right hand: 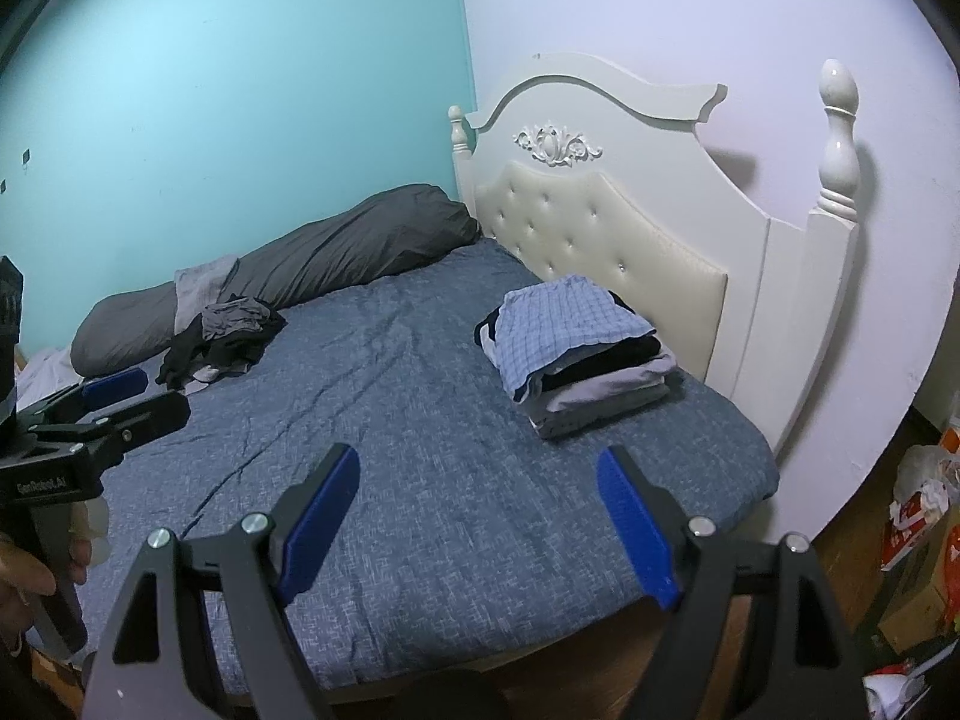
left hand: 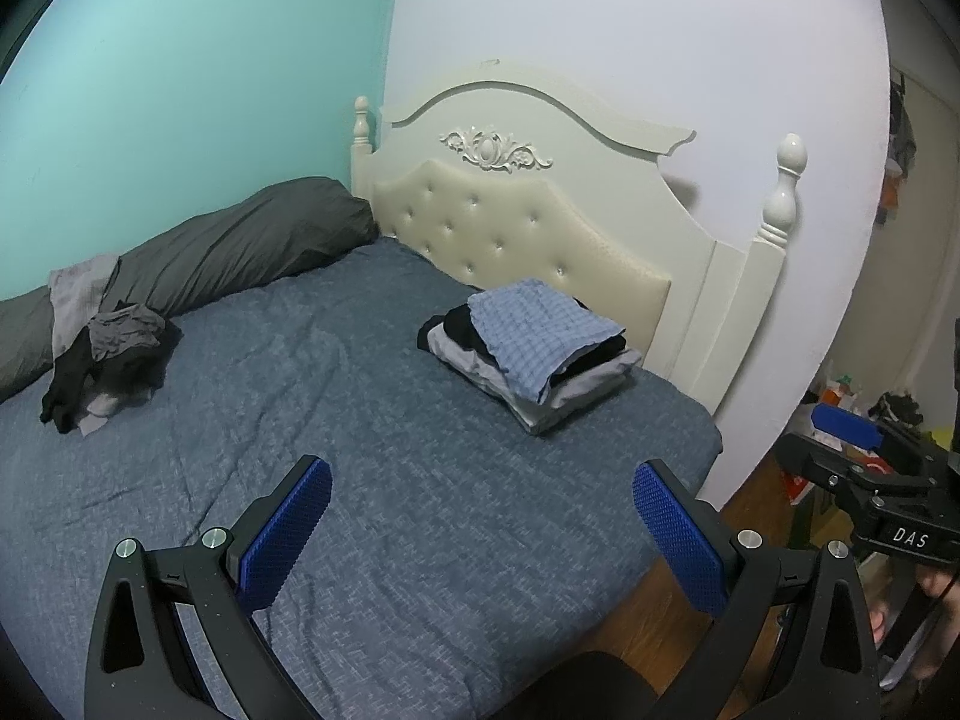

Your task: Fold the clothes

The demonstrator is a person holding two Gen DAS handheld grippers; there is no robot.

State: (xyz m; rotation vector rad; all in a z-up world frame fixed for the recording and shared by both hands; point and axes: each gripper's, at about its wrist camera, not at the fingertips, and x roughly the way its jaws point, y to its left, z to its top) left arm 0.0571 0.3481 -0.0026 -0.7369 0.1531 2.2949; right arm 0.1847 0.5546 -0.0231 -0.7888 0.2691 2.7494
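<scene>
Left wrist view: we hold both tongs, left tongs (left hand: 480, 516) and right tongs (right hand: 477, 510), wide open and empty over the bed (left hand: 372, 396). Folded stack (left hand: 531, 351) parked at 1 o'clock by the headboard (left hand: 540, 222), clearing the middle; unfolded clothes (left hand: 111, 363) wait at 10 o'clock.

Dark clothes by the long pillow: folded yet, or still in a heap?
Still a heap. The dark clothes lie crumpled and tangled beside the pillow, unlike the neat folded stack near the headboard.
</scene>
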